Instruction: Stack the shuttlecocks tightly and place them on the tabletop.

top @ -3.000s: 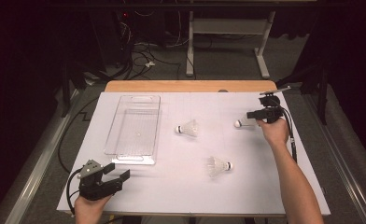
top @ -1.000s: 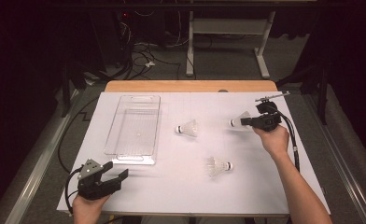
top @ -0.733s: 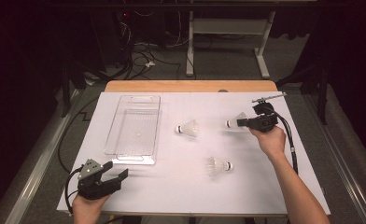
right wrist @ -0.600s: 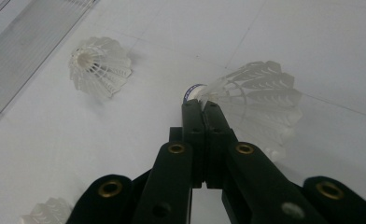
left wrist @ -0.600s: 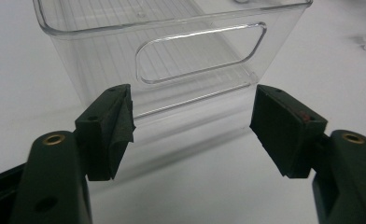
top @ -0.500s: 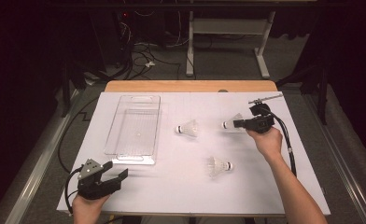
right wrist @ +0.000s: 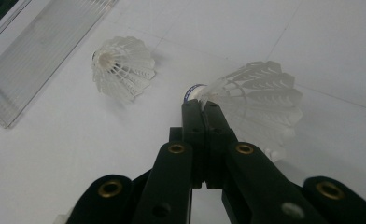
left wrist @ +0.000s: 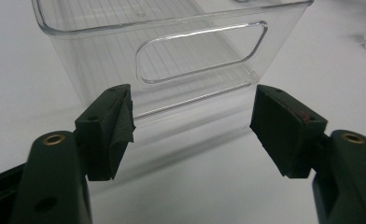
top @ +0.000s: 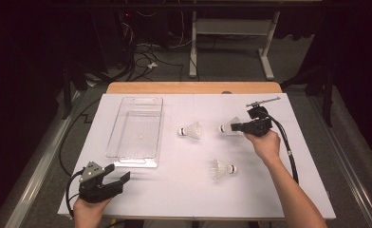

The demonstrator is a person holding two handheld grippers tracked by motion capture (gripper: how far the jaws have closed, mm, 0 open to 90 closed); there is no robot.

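Right gripper (top: pixel 236 127): jaws together, clamped on the edge of a shuttlecock (top: pixel 227 127) at its cork end, held at the far right of the white tabletop (top: pixel 184 199). In the right gripper view the feather skirt (right wrist: pixel 260 100) fans out beside the jaw tips.

Second shuttlecock (top: pixel 190 131): lies near the centre. Third shuttlecock (top: pixel 222 168): lies closer to the person.

Left gripper (top: pixel 117 179): jaws apart, nothing between them, at the near left corner, facing the clear bin (top: pixel 135 124) and just short of it.

No text, label, brand or number can be read anywhere here. The blue band (right wrist: pixel 193 88) round one shuttlecock's (right wrist: pixel 251 100) cork is too blurred to make out.
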